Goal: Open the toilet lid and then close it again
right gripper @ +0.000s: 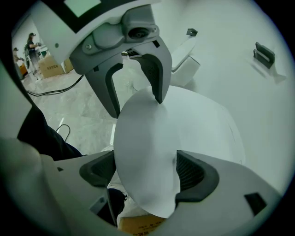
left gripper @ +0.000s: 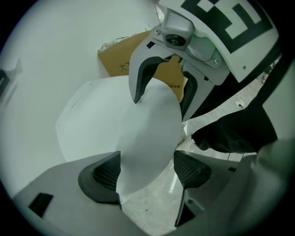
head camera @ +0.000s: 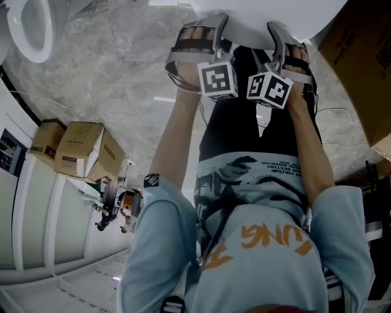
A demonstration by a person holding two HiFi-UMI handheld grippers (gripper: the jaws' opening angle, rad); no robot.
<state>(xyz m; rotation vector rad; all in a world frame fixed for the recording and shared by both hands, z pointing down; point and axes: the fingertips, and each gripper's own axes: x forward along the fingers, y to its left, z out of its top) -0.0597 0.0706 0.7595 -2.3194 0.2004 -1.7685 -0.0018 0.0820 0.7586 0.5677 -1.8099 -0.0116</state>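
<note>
Head view: light is coming in even and diffuse from overhead, with a cool grey cast, moderately dim. The marble floor [head camera: 116, 61] is carrying one faint bright streak, and shadows on it are falling soft with no hard edges. The toilet lid [head camera: 259, 15] at the far edge is washing out to near-white, with no surface detail. Straight lines at the left are bowing from lens distortion.

Both gripper views: the fisheye circle is vignetting to black in the corners. The lid is rendering flat pale grey, glare-free. The dark pads [left gripper: 103, 177] are showing their mesh texture, while the nearest grey housing is blurring out of focus.
</note>
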